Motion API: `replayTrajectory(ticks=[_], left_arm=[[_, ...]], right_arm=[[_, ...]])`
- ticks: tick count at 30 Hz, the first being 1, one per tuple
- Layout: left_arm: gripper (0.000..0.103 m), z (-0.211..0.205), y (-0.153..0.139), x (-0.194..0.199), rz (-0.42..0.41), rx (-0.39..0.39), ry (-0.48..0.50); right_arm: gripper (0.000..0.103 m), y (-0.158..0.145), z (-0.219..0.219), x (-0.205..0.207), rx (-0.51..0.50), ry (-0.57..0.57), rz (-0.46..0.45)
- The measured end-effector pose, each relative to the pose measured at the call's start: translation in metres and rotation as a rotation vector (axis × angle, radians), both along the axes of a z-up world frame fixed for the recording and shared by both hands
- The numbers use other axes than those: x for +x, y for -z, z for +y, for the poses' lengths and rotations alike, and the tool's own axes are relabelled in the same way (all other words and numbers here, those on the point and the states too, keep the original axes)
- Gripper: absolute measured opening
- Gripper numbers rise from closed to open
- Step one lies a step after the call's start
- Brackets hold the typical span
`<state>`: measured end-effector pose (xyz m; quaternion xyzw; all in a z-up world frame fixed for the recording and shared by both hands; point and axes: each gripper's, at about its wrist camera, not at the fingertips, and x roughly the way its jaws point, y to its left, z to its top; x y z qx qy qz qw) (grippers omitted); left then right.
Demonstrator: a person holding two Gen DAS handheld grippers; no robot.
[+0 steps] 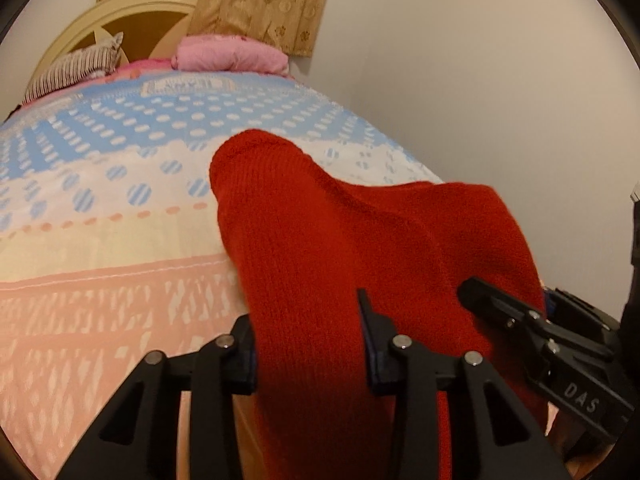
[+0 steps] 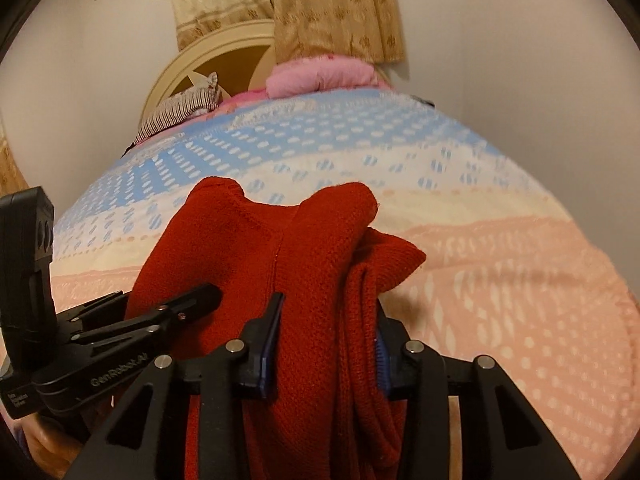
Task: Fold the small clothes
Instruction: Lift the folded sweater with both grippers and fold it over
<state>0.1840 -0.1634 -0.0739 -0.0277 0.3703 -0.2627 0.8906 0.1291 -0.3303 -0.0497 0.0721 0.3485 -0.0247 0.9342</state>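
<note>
A red knitted garment [image 1: 320,240] hangs bunched between both grippers above the bed. My left gripper [image 1: 310,344] is shut on one part of it, the cloth filling the gap between the fingers. My right gripper [image 2: 326,344] is shut on another bunched part of the red garment [image 2: 304,248], with folds draped over its right finger. The right gripper also shows at the right of the left wrist view [image 1: 520,320]; the left gripper shows at the left of the right wrist view [image 2: 160,316]. The two grippers are close together.
A bed with a pink, cream and blue patterned cover [image 1: 100,220] lies below and ahead. At its head are a striped pillow [image 1: 76,68], a pink folded blanket [image 1: 228,54], a cream headboard [image 1: 120,16] and a curtain [image 1: 260,0]. A white wall [image 1: 480,100] runs along the right.
</note>
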Motion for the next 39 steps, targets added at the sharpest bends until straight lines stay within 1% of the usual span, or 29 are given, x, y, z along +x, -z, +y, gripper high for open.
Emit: replayTrajectory(ticks=[2,8,16,20,23,28,33,35,39], left_arm=[[0.039,0.004,-0.01,-0.01,-0.025,-0.001,-0.002],[0.039,0.015,-0.038,-0.041,-0.091,-0.032,-0.01],[0.037,0.026,-0.063,-0.077,-0.133,-0.063,0.016],[0.037,0.028,-0.07,-0.091,-0.127,-0.086,0.044],[0.037,0.025,-0.076,-0.104,-0.143,-0.091,0.073],[0.037,0.014,-0.085,-0.127,-0.173,-0.088,0.124],[0.037,-0.003,-0.089,-0.139,-0.175,-0.089,0.172],[0.037,-0.012,-0.089,-0.143,-0.174,-0.089,0.196],[0.037,-0.037,-0.087,-0.154,-0.176,-0.077,0.254]], right_arm=[[0.04,-0.012,0.009,-0.014,-0.024,0.003,-0.031],[0.039,-0.043,0.023,-0.057,-0.038,0.027,-0.115],[0.039,-0.073,0.037,-0.115,-0.074,0.054,-0.201],[0.039,-0.086,0.043,-0.143,-0.079,0.075,-0.235],[0.039,-0.097,0.045,-0.165,-0.091,0.091,-0.261],[0.039,-0.106,0.043,-0.195,-0.117,0.128,-0.282],[0.038,-0.115,0.035,-0.216,-0.19,0.156,-0.276],[0.038,-0.117,0.029,-0.225,-0.221,0.16,-0.269],[0.038,-0.121,0.015,-0.245,-0.248,0.191,-0.264]])
